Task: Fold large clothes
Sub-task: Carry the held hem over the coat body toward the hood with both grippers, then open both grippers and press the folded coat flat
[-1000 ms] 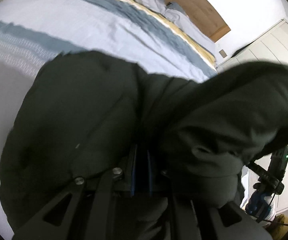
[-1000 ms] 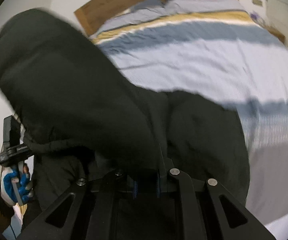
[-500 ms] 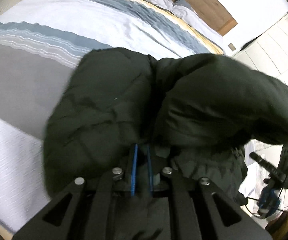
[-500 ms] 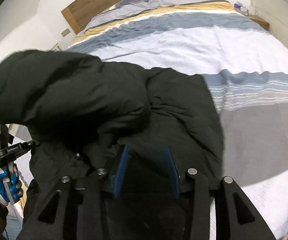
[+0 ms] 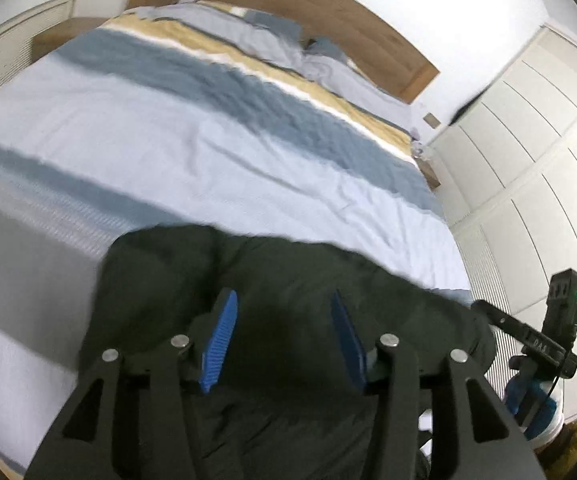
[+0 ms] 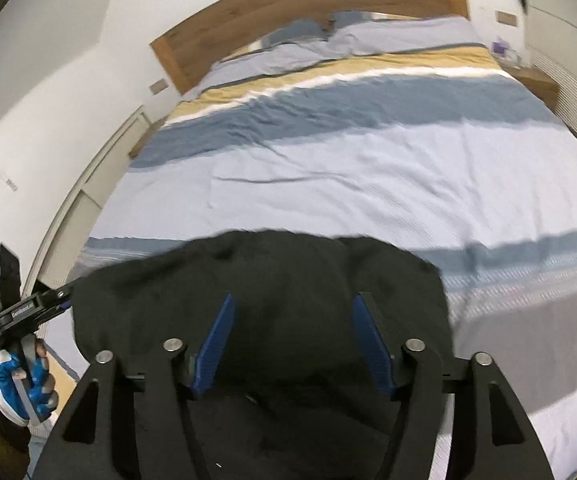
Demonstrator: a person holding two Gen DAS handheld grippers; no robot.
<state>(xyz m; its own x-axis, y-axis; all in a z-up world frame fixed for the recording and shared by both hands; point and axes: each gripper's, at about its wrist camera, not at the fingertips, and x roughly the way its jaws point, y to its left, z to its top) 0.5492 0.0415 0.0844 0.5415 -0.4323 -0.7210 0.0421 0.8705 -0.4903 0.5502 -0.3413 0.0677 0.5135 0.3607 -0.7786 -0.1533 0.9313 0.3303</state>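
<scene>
So the bed [image 5: 208, 152] takes up most of both views, covered in a striped duvet [image 6: 368, 168] with pale blue, darker blue, yellow and grey bands, pillows [image 6: 388, 34] up against a wooden headboard [image 6: 288, 12]. White wardrobe doors [image 5: 528, 152] run along one side in the left wrist view.

The black jacket [image 5: 288, 280] sits in a bundle on the near end of the bed, on the grey and pale bands, right under both cameras.

Left gripper [image 5: 284, 338]: jaws are opening, blue pads [image 5: 218, 344] well apart, hanging above the jacket with no fabric pinched between them. Right gripper [image 6: 292, 346]: same deal, jaws opening wide above the jacket, nothing clamped.

Each wrist view also catches the other gripper off at the edge, held in a blue-and-white gloved hand [image 6: 20, 384].
</scene>
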